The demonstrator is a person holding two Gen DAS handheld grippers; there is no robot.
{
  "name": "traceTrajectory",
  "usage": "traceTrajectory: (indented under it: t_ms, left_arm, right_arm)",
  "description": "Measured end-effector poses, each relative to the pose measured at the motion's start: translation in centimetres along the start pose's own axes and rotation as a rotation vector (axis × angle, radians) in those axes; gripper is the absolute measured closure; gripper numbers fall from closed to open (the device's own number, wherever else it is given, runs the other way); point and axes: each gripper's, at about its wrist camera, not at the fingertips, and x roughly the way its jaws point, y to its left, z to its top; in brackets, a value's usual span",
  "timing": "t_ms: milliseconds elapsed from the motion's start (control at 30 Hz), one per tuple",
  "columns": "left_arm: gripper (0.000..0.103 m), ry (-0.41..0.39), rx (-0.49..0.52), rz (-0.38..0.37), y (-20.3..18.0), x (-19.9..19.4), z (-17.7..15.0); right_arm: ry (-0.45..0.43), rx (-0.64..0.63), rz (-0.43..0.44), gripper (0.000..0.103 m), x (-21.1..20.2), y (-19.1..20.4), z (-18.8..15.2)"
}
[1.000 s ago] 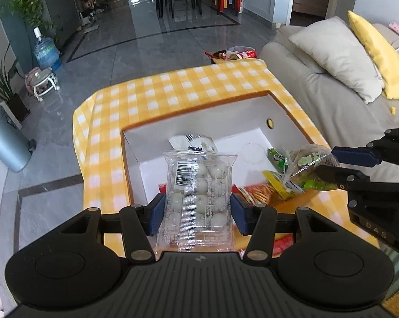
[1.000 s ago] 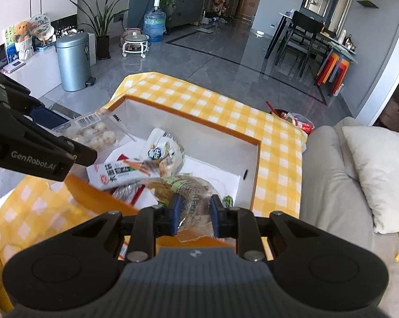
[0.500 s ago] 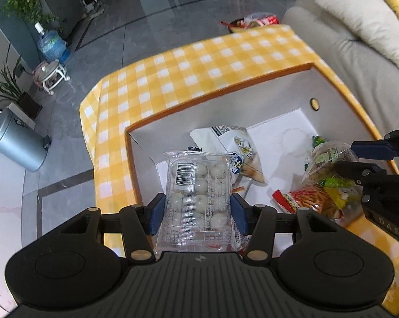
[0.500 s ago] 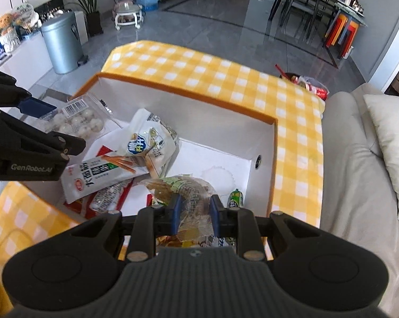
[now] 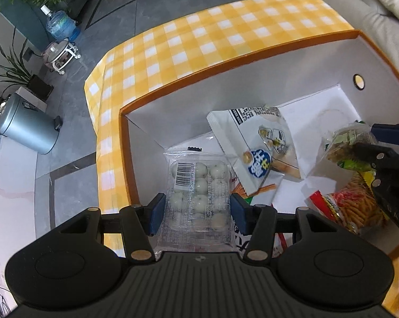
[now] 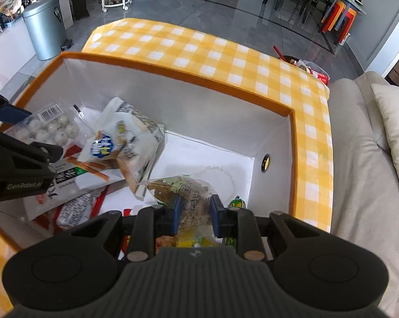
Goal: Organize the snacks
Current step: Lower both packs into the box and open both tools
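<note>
My left gripper [image 5: 196,213] is shut on a clear pack of white balls [image 5: 196,188] and holds it over the left end of the orange-rimmed white box [image 5: 226,61]. The pack also shows in the right wrist view [image 6: 51,129]. My right gripper [image 6: 194,210] is shut on a clear bag of brown and green snacks [image 6: 183,188], low inside the box's right part; the bag also shows in the left wrist view [image 5: 345,143]. A white snack bag with a blue logo [image 5: 257,145] lies in the box's middle.
The box sits on a yellow checked tablecloth [image 6: 226,50]. Inside lie a red bag of orange sticks [image 5: 350,206], a white and red packet [image 6: 66,180] and a small green item [image 6: 236,202]. A beige sofa [image 6: 366,159] borders the right side. A grey bin [image 5: 27,127] stands on the floor.
Both grippers have moved forward and down over the box with their packs still held. The box interior now fills both views.
</note>
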Motion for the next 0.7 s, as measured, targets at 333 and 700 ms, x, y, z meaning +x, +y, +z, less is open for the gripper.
traceTrajectory:
  t_ms: [333, 700]
  left_arm:
    - [0.042, 0.032, 0.033, 0.019, -0.8, 2.0, 0.5]
    - [0.032, 0.019, 0.046, 0.021, -0.9, 2.2, 0.6]
  right_arm:
    - [0.025, -0.074, -0.026, 0.083, 2.4, 0.8, 0.2]
    - [0.042, -0.112, -0.027, 0.083, 3.4, 1.3, 0.2]
